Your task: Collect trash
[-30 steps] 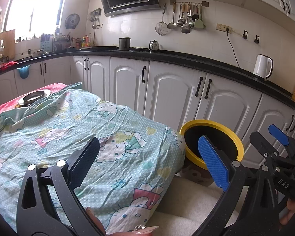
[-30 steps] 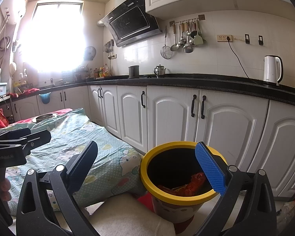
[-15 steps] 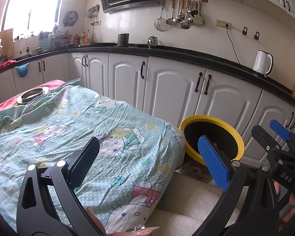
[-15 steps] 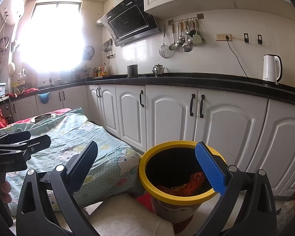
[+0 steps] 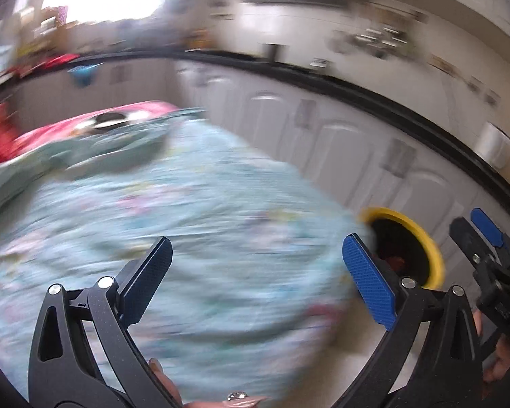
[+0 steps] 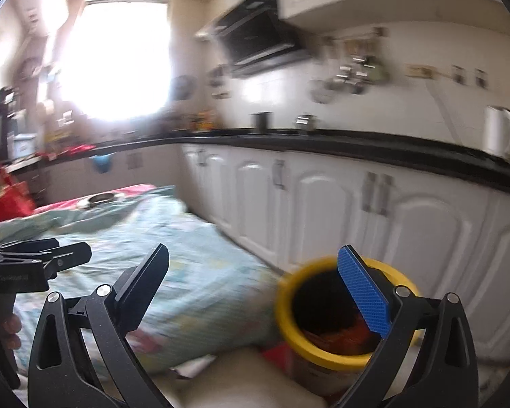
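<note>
Both views are motion-blurred. A yellow-rimmed trash bin (image 6: 323, 346) stands on the floor beside the table, with red wrappers (image 6: 343, 335) inside; it also shows in the left wrist view (image 5: 425, 244). My left gripper (image 5: 255, 278) is open and empty above the table covered with a light-blue cartoon cloth (image 5: 204, 221). My right gripper (image 6: 255, 285) is open and empty, just left of and above the bin. The right gripper shows at the right edge of the left wrist view (image 5: 482, 234); the left gripper shows at the left of the right wrist view (image 6: 44, 255).
White kitchen cabinets (image 6: 323, 210) under a black counter (image 6: 391, 146) run behind the table and bin. A white kettle (image 6: 499, 132) stands on the counter. A metal dish (image 5: 108, 120) sits on a red cloth at the table's far end. A pale stool or cushion (image 6: 241, 384) lies below.
Both cameras have swung left and are now blurred. The bin has shifted right in both views. Both grippers stay open and empty.
</note>
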The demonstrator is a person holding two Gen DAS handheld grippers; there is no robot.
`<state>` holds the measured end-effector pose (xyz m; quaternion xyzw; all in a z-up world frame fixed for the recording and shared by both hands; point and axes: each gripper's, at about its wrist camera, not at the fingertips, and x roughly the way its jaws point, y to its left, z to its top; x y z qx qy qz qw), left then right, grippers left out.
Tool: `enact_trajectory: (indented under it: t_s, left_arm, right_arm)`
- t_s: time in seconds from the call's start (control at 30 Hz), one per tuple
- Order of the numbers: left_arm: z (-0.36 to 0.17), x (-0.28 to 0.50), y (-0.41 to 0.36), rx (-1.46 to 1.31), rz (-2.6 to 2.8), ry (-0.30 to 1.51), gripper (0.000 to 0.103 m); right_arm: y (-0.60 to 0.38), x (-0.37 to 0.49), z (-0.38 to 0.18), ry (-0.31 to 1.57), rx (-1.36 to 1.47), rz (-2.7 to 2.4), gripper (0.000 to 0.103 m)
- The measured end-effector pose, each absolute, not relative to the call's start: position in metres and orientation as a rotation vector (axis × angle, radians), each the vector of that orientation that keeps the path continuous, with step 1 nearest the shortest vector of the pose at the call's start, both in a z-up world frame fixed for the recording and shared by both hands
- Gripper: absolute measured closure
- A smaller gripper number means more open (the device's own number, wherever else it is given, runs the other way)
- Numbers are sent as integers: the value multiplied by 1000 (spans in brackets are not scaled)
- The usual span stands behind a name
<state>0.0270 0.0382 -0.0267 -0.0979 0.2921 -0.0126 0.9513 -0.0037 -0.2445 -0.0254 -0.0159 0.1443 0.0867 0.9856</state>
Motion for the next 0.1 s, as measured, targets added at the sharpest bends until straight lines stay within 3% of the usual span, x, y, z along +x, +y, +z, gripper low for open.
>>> enact_trajectory:
  t_s: [0.1]
  left_arm:
    - [-32, 2, 141, -267, 281, 628, 11]
  right_arm:
    - [-164, 20, -19, 365, -74, 395, 6]
